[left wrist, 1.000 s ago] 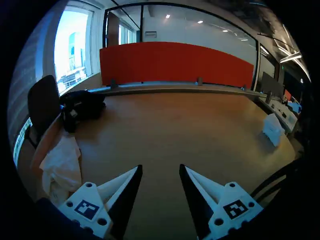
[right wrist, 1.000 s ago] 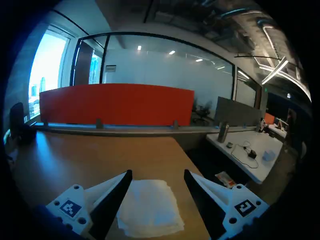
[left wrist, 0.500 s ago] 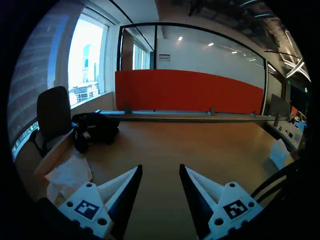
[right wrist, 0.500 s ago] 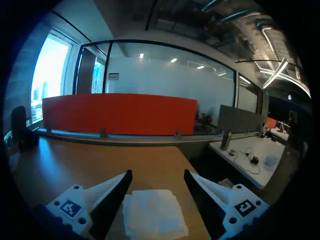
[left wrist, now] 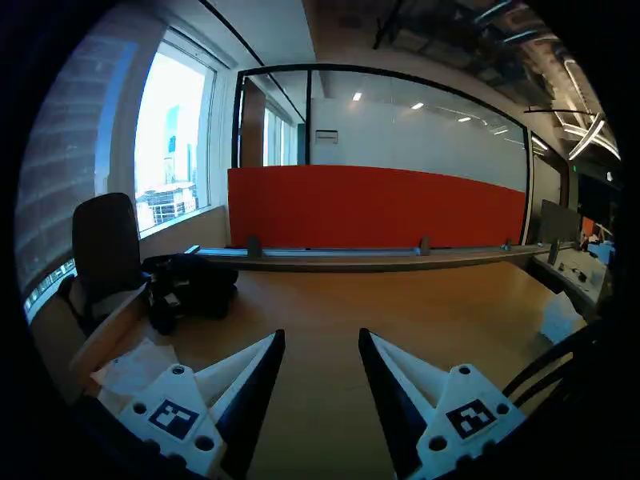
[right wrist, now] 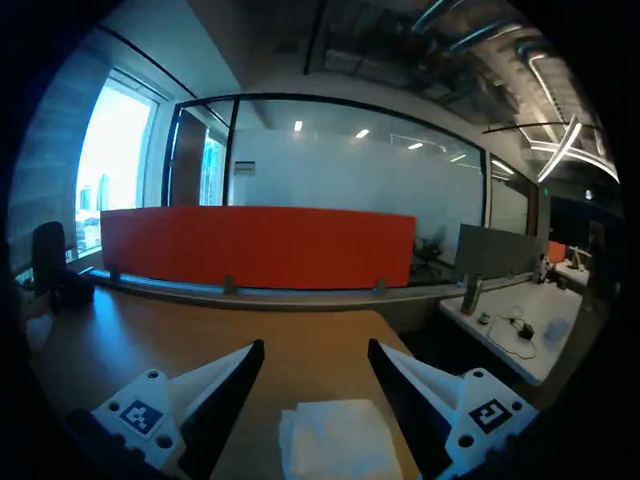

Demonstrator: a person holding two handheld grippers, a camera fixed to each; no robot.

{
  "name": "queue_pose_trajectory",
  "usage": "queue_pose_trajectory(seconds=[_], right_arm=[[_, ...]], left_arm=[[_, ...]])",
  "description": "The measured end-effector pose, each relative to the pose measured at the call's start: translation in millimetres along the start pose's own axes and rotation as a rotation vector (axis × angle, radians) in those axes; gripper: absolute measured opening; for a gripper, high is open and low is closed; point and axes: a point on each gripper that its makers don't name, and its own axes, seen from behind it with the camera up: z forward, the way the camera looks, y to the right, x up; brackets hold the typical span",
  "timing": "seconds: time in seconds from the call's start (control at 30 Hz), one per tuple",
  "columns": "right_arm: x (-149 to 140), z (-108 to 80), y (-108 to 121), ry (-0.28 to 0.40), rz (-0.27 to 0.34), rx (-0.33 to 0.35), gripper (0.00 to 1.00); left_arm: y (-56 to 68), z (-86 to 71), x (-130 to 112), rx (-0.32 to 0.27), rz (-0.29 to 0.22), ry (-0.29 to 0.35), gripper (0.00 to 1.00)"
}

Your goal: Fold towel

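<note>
Desk (right wrist: 120,344) sits lower now; towel (right wrist: 340,440) likewise.

Ahead of you, a wooden desk (left wrist: 376,304) runs up to a red partition (left wrist: 376,206). At the left of the left gripper view, a black bag (left wrist: 196,286) sits on that desk beside a dark chair (left wrist: 104,240), with a bright window (left wrist: 172,152) behind. In the right gripper view, a white desk (right wrist: 544,308) carries a cable (right wrist: 512,326).
</note>
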Motion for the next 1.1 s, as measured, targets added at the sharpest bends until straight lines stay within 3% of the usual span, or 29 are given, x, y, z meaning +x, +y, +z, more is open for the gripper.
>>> queue_pose_trajectory(seconds=[0.57, 1.1], right_arm=[[31, 11.5, -83, 0.050, 0.007, 0.095, 1.00], [55, 14.0, -150, 0.086, 0.036, 0.136, 1.00]], left_arm=[[0.5, 13.5, 32, -0.015, -0.012, 0.066, 0.67], [1.1, 16.5, 36, -0.034, -0.026, 0.082, 0.67]])
